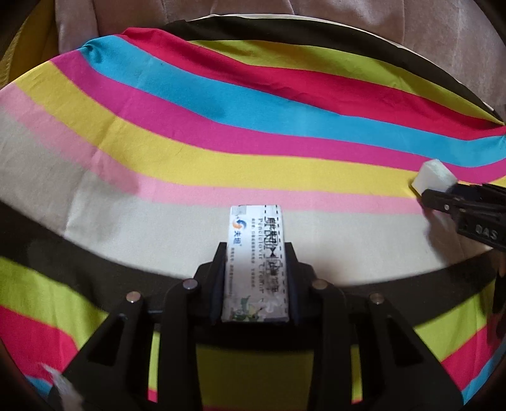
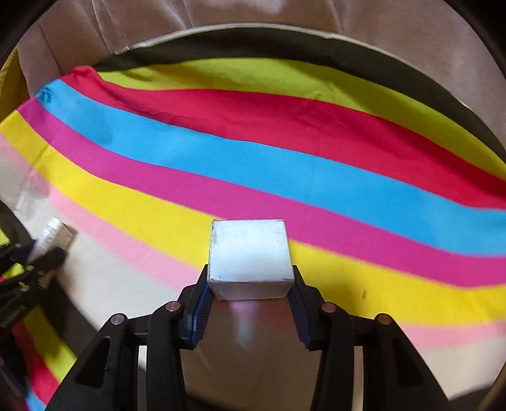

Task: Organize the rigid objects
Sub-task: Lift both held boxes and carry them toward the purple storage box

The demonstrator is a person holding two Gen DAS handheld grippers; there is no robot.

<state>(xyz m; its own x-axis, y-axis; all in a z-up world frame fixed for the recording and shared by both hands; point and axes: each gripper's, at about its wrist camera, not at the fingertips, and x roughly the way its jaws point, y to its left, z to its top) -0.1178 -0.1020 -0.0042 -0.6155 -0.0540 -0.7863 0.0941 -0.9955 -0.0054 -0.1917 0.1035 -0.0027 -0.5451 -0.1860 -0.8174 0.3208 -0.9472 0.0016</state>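
My left gripper (image 1: 256,249) is shut on a long white medicine carton (image 1: 255,253) with blue print, its far end over the cream stripe of the cloth. At the right edge of the left wrist view, the right gripper (image 1: 442,196) holds a white cube-shaped box (image 1: 432,179). In the right wrist view that white box (image 2: 249,256) sits clamped between the blue-padded fingers of my right gripper (image 2: 250,275), above the yellow and pink stripes. The left gripper (image 2: 44,253) with its carton (image 2: 52,235) shows blurred at the far left.
A striped cloth (image 1: 221,126) in cream, pink, yellow, magenta, blue, red and green covers the surface. A dark band (image 2: 284,41) edges its far side, with beige upholstery (image 2: 253,12) behind. A pale blurred scrap (image 1: 60,382) lies at the lower left.
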